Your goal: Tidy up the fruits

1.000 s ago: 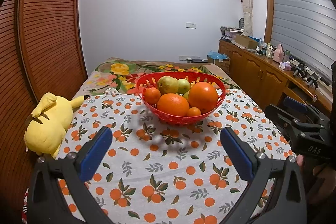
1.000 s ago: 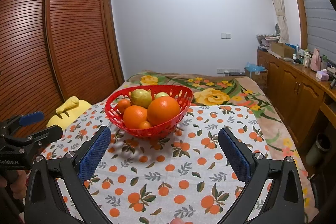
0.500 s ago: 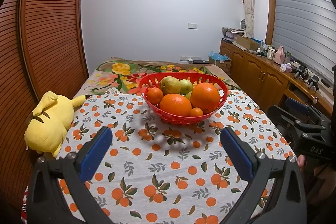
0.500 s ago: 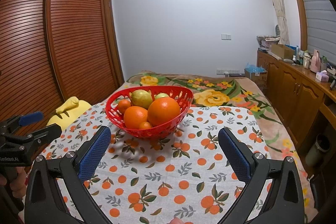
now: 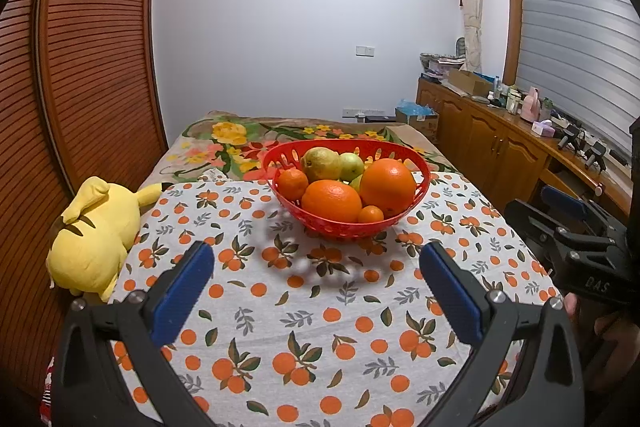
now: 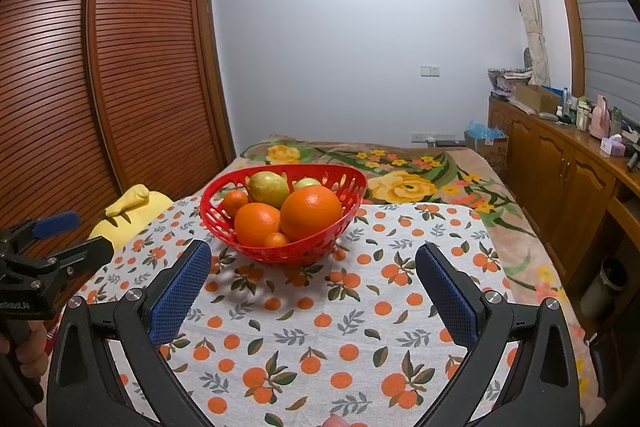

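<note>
We see the red basket [image 5: 416, 205] of fruit at frame centre on the orange-print cloth [image 5: 320, 307], above and apart from our left claw [image 5: 316, 267] and right claw [image 6: 312, 267], both spread wide and empty.

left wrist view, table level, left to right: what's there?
Yellow plush → left gripper, open over the cloth → red basket of fruit, behind it → right gripper at the right edge, open.
</note>
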### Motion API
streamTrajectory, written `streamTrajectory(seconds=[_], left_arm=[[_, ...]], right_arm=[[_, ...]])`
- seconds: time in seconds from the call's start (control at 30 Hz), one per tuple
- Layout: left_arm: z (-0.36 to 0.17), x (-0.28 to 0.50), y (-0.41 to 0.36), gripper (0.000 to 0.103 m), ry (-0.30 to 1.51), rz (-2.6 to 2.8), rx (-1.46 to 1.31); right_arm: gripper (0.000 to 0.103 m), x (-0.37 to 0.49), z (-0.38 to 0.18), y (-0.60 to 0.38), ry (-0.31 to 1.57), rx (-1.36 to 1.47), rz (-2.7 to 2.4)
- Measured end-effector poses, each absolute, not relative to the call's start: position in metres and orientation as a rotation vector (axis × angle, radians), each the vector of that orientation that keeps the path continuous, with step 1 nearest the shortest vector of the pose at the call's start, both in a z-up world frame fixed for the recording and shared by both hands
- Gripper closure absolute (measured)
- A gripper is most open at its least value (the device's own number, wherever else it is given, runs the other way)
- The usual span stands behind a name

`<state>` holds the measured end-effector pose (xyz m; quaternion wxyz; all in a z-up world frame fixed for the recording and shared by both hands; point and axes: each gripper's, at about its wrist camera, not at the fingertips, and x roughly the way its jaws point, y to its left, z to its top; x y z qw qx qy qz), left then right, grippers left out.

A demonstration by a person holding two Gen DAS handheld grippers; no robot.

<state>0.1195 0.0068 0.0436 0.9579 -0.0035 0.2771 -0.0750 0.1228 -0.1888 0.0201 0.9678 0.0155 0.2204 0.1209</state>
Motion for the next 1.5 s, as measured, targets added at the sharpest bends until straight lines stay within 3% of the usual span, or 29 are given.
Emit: streamTrajectory(seconds=[1.5], left_arm=[[0.0447,0.1162,0.0051,0.000,0.559,-0.151,-0.006]], right_arm=[[0.000,0.1222,0.0188,-0.1901,0.443,0.031,0.245]])
